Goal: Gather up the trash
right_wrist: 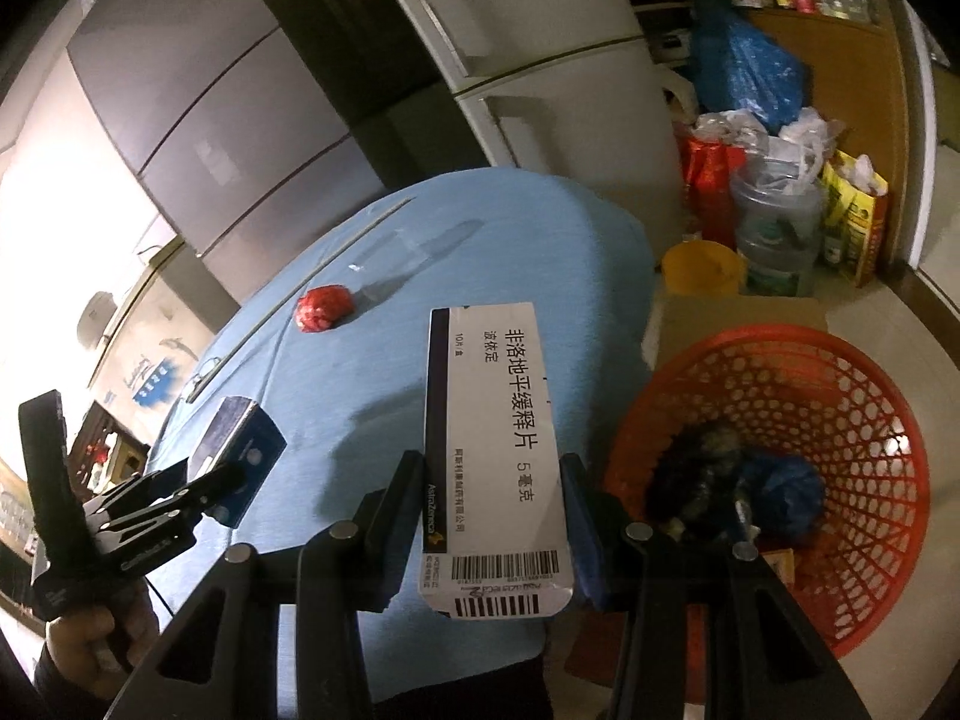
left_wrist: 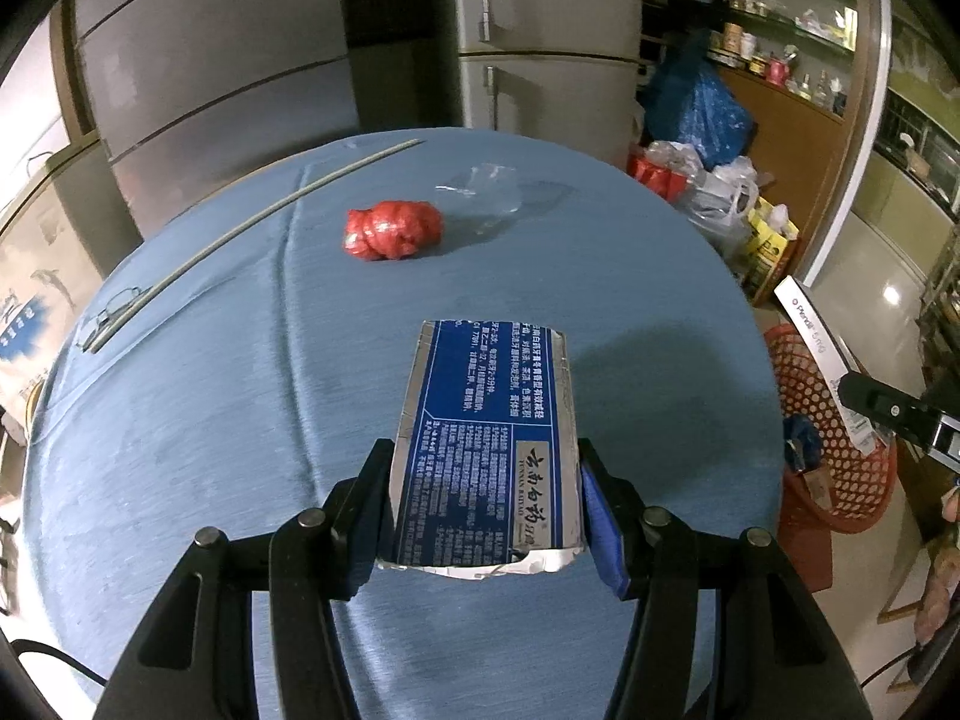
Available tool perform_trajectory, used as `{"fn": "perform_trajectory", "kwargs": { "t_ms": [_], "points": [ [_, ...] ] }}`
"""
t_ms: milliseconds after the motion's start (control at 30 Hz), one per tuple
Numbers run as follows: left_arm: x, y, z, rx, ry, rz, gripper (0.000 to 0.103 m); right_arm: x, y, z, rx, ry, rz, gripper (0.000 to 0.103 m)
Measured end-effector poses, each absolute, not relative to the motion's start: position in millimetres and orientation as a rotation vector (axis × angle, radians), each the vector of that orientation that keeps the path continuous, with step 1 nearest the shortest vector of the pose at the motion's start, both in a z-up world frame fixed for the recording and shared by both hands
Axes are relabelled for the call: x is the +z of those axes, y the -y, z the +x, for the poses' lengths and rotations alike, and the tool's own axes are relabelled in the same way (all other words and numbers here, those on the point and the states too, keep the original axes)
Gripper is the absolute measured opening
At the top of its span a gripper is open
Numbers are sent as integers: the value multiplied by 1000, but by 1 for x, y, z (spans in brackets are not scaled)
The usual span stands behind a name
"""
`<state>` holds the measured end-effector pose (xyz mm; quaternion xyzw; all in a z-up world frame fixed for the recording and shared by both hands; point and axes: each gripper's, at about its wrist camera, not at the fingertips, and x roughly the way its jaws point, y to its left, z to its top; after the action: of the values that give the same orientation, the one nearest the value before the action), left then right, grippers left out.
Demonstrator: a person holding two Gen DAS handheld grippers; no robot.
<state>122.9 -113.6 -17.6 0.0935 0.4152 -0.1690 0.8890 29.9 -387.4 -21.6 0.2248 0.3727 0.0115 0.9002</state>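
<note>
My left gripper [left_wrist: 486, 480] is shut on a blue and silver toothpaste box [left_wrist: 486, 438] and holds it above the blue table [left_wrist: 210, 450]. My right gripper [right_wrist: 492, 498] is shut on a white medicine box [right_wrist: 495, 450], held over the table's right edge beside the red basket [right_wrist: 852, 480]. A red crumpled bag [left_wrist: 393, 230] and a clear plastic wrapper [left_wrist: 489, 189] lie at the far side of the table. The left gripper with its box also shows in the right wrist view [right_wrist: 240, 456]. The right gripper's box shows at the right of the left wrist view [left_wrist: 816, 348].
The red basket [left_wrist: 834, 438] stands on the floor right of the table and holds dark and blue trash [right_wrist: 780, 489]. A long thin rod [left_wrist: 252, 216] lies along the table's left side. Fridges stand behind. Bags, a water jug [right_wrist: 777, 234] and a yellow bucket [right_wrist: 702, 267] crowd the floor.
</note>
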Motion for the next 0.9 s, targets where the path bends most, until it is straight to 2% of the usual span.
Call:
{"fn": "perform_trajectory", "kwargs": {
  "t_ms": [900],
  "points": [
    [-9, 210, 106, -553, -832, 291, 59, -43, 468, -10, -174, -774, 552, 48]
  ]
}}
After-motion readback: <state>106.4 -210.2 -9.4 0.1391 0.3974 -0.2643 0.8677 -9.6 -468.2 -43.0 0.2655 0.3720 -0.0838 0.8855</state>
